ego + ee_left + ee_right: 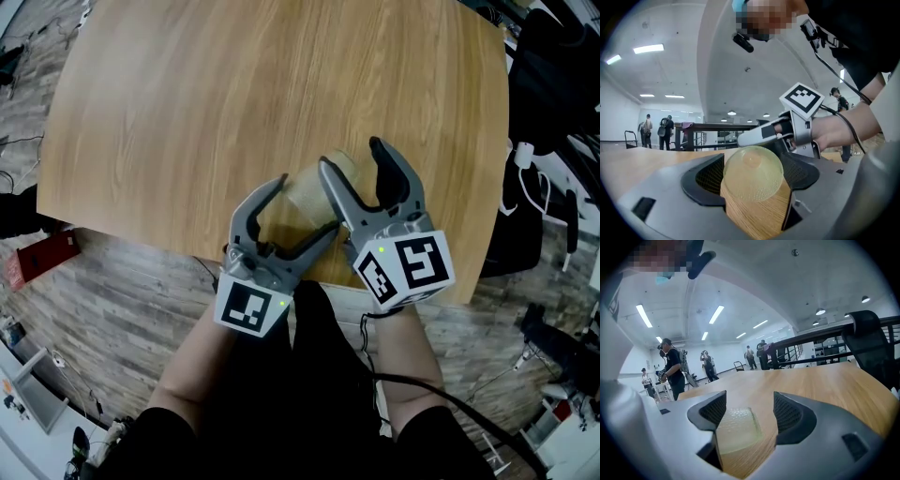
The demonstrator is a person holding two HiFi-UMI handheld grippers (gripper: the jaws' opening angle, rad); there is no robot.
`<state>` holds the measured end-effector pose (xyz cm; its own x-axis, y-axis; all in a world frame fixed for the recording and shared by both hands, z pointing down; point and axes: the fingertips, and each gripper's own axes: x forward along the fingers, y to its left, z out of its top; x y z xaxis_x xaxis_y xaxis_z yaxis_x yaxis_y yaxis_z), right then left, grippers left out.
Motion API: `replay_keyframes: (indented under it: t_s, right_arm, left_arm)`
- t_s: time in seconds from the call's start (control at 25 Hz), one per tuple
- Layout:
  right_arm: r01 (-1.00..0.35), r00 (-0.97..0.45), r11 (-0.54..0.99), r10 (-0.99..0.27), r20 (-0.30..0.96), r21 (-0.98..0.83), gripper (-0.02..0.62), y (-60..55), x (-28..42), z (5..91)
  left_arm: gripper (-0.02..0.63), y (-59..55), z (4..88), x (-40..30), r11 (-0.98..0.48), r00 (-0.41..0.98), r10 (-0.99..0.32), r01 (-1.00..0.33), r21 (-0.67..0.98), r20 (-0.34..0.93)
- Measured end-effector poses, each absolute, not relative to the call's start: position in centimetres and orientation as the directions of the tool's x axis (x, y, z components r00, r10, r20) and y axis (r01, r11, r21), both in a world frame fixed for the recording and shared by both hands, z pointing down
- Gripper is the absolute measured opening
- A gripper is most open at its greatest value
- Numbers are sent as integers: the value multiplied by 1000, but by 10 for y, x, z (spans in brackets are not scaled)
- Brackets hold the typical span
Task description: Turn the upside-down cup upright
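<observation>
On the table (187, 84) I count one cup (302, 187). Over the table's near edge are my two grippers, left gripper (309, 202) and right gripper (349, 152), four fingers (251, 214) in all, and two marker cubes, left cube (251, 309) and right cube (405, 267). Left of the table lies one red box (42, 258).

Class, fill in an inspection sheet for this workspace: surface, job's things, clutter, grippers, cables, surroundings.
Surface: wooden table, light grain.
Job's things: translucent cup near the front edge, tipped, base towards the left gripper view's camera.
Clutter: nothing seen on the table.
Grippers: left hand-held gripper has its jaws against both sides of the cup, apparently gripping; right hand-held gripper has its jaws apart, cup beside one jaw.
Cables: black cable trailing from the right hand-held gripper.
Surroundings: plank floor with a red box; people standing far off.
</observation>
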<state>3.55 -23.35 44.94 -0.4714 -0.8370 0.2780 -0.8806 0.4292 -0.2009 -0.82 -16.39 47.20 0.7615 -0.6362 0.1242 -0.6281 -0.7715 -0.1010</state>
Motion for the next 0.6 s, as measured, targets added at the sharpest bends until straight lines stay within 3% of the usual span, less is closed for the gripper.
replay_keyframes:
  t_s: [0.6]
  right_arm:
    - [-906,-419,348,-817,396,-242,319,-227,66,502]
  left_arm:
    - [385,-161,468,-5,-780,768,-625,-619,-91,141]
